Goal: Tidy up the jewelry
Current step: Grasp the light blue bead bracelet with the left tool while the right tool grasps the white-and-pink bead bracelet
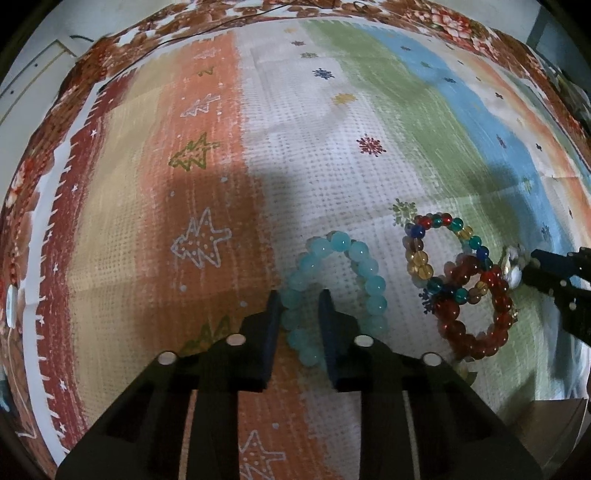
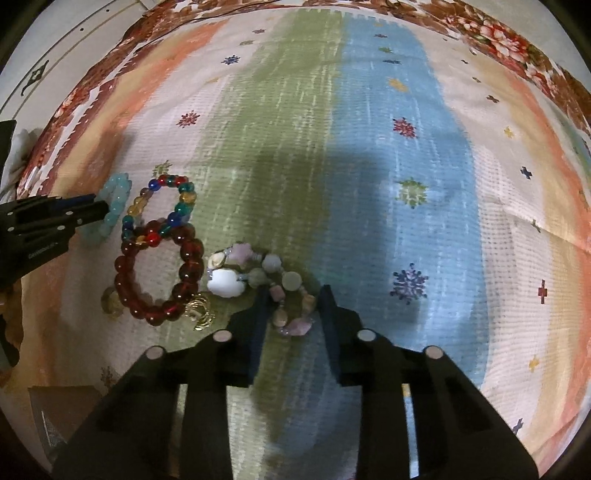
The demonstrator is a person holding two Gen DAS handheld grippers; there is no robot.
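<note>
A light blue bead bracelet [image 1: 341,291] lies on the striped cloth. My left gripper [image 1: 298,314] is open, its fingers either side of the bracelet's left strand. A multicoloured bead bracelet [image 1: 439,251] overlaps a dark red bead bracelet [image 1: 476,314] to its right. In the right wrist view a pale stone bracelet [image 2: 266,284] with a white bead lies in front of my right gripper [image 2: 291,306], which is open with its fingers around the bracelet's near end. The red bracelet [image 2: 159,273], the multicoloured one [image 2: 162,206] and the blue one [image 2: 110,206] lie to the left.
A gold charm [image 2: 201,312] hangs off the red bracelet. A brown cardboard piece [image 2: 62,413] lies at the cloth's near edge. A floral bedspread [image 1: 258,11] borders the cloth at the back. The cloth [image 2: 369,147] stretches far ahead.
</note>
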